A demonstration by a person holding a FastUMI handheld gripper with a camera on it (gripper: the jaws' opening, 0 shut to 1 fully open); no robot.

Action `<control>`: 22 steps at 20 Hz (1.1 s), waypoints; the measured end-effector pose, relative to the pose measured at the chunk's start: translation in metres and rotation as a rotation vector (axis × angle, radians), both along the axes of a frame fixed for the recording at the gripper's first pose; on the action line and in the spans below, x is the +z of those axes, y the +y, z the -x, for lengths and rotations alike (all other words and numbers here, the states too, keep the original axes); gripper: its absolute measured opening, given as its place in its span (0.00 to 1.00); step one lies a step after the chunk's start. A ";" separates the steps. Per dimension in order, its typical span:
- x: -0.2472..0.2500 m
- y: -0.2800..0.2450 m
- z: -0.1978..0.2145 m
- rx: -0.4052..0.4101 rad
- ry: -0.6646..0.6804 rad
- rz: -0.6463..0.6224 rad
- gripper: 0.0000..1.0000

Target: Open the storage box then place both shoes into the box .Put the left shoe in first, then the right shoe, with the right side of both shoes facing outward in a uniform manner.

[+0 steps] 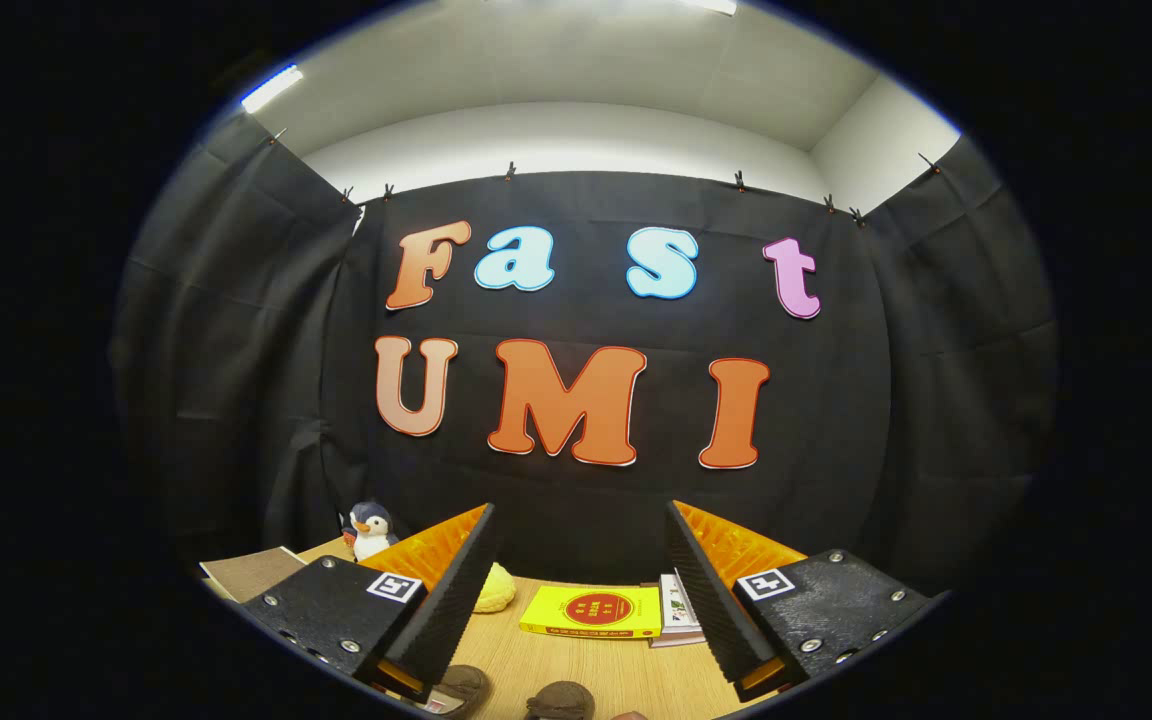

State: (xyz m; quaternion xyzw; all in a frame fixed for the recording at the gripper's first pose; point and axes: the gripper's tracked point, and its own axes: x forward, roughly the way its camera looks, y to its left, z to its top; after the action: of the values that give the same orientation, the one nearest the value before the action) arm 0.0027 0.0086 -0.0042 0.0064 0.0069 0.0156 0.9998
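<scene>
- We see our gripper point(581, 520) with its two fingers spread wide apart, raised above the table, nothing held or touched between them.
- Each finger carries a ribbed pad on its inner face; the left pad point(451, 590) and the right one slope towards each other without meeting.
- Low down between the fingers, at the near edge of the pale wooden table point(576, 660), we make out the rounded tops of two brown shoes: the left-hand brown shoe point(461, 686) lies just beside the left finger's base, and the second brown shoe point(560, 700) sits close to its right. Both are partly cut off, so we cannot tell which way they face.
- Beyond the shoes, between the fingers, a flat yellow book with a red circle on its cover point(593, 611) lies on the table.
- Just to the right of that book, a small stack of light-covered books point(678, 610) is partly hidden behind the right finger.
- A soft pale-yellow rounded object point(494, 590) peeks out from behind the left finger.
- Further left, beyond the left finger, a small grey-and-white plush penguin point(372, 530) stands upright at the back of the table.
- Near the penguin, at the table's left side, lies a flat brown cardboard-coloured sheet point(251, 572).
- Black cloth hangs behind everything.
</scene>
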 end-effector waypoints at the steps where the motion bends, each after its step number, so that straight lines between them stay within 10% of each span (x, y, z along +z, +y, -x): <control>1: 0.000 0.000 0.000 0.002 -0.001 -0.002 0.99; 22: -0.101 0.123 0.004 0.279 0.329 -0.182 0.99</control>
State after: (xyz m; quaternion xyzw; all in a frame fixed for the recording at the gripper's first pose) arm -0.0015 0.1312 -0.1055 0.0980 0.1689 0.1531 0.9687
